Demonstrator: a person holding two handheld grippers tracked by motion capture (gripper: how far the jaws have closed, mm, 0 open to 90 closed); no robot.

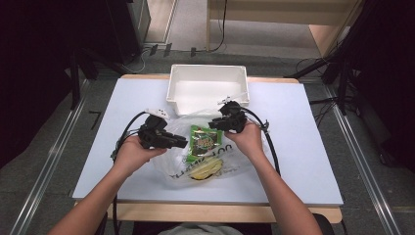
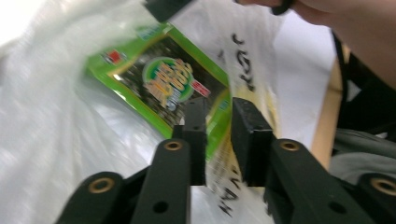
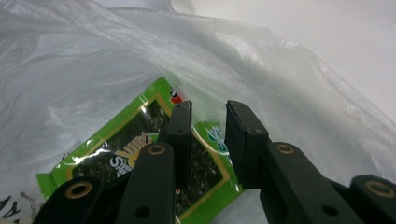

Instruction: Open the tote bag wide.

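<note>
Bag [image 1: 215, 161]: thin clear plastic, table [image 1: 303, 147] centre, bin [image 1: 208, 85] at 12 o'clock. Limp, slippery, light; pinch its rim. Green packet [image 1: 201, 139] inside. Left gripper [image 1: 182, 143] and right gripper [image 1: 213, 125]: jaws slightly apart, empty.

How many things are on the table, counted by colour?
Green: 1, the snack packet
Yellow: 1, the yellow item inside the bag
Clear: 1, the plastic bag
White: 1, the bin
Total: 4
</note>
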